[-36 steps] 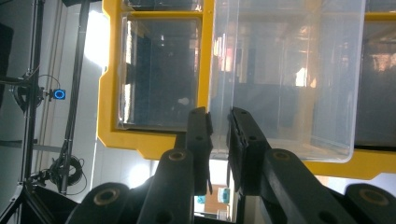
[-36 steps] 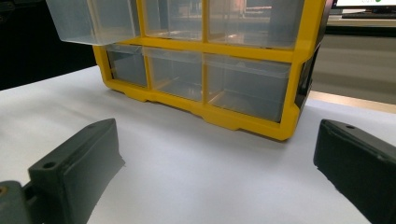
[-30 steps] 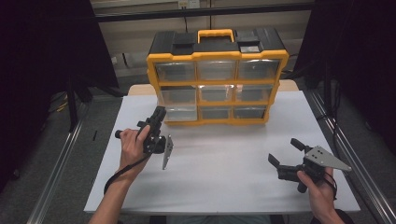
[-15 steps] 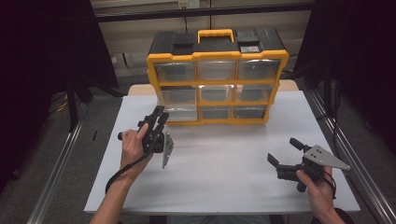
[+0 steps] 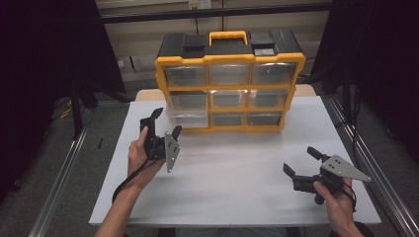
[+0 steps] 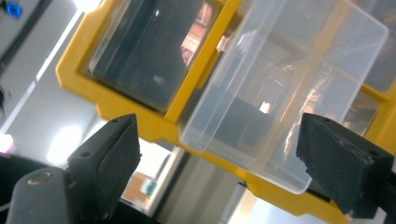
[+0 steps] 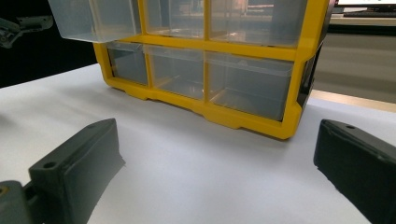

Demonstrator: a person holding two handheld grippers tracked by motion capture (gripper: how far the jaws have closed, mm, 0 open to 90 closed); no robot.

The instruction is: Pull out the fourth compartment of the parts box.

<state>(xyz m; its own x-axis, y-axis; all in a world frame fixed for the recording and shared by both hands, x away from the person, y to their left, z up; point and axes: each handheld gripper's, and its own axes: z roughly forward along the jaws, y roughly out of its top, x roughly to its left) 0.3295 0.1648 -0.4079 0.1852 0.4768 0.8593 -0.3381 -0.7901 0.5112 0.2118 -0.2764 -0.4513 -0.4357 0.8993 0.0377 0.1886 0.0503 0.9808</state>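
Left claw (image 5: 161, 123), held at the left front of the organiser (image 5: 230, 81): jaws just opened wide, nothing clamped between them. In the left gripper view, drawer (image 6: 280, 93) seen part-way out of its yellow frame, sitting beyond and between the spread jaws, not pressed by either pad. In the high view, same clear drawer (image 5: 187, 118) at the left end of the middle row, jutting toward the near side. Judged: drawer let go after a pull, so the opening step looks done, with contents not discernible. Right claw (image 5: 302, 162) low over the near right of the surface (image 5: 237, 182), jaws apart and empty, well apart from the organiser. Surface white and flat, bearing the organiser at its far edge. Organiser yellow with a black lid and handle, three rows of clear drawers. Around it: dark curtains left and right, metal rails along both sides, grey floor, a pale wall behind.
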